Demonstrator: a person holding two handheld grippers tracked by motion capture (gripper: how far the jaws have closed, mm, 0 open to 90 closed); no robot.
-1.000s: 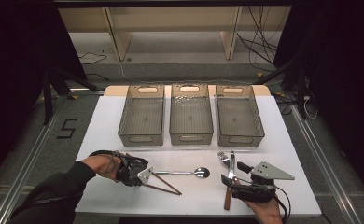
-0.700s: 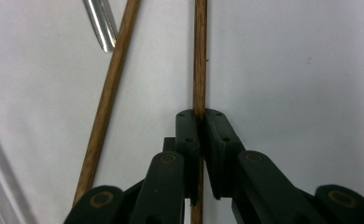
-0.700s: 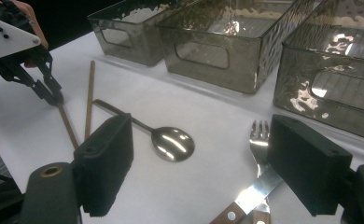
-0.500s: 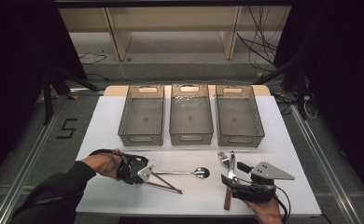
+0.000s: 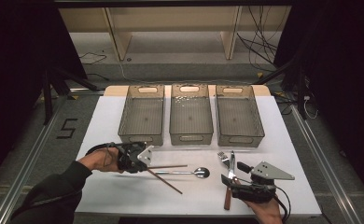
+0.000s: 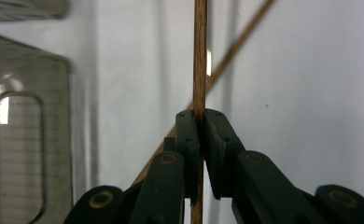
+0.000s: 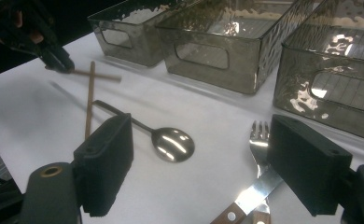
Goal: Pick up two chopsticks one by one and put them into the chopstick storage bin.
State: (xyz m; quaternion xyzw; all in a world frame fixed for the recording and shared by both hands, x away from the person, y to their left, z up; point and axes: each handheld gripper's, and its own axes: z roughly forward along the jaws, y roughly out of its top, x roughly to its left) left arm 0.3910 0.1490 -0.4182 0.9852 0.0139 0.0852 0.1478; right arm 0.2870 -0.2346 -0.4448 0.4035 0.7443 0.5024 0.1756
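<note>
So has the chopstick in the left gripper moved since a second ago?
Yes. The held chopstick has lifted off the table; its free end now points toward the spoon, while the other chopstick lies as before.

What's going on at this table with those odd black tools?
A person holds a gripper in each hand. The left gripper is shut on one wooden chopstick, raised off the white table; a second chopstick lies below it. The right gripper hangs open near a spoon, fork and knife. Three bins stand behind.
</note>
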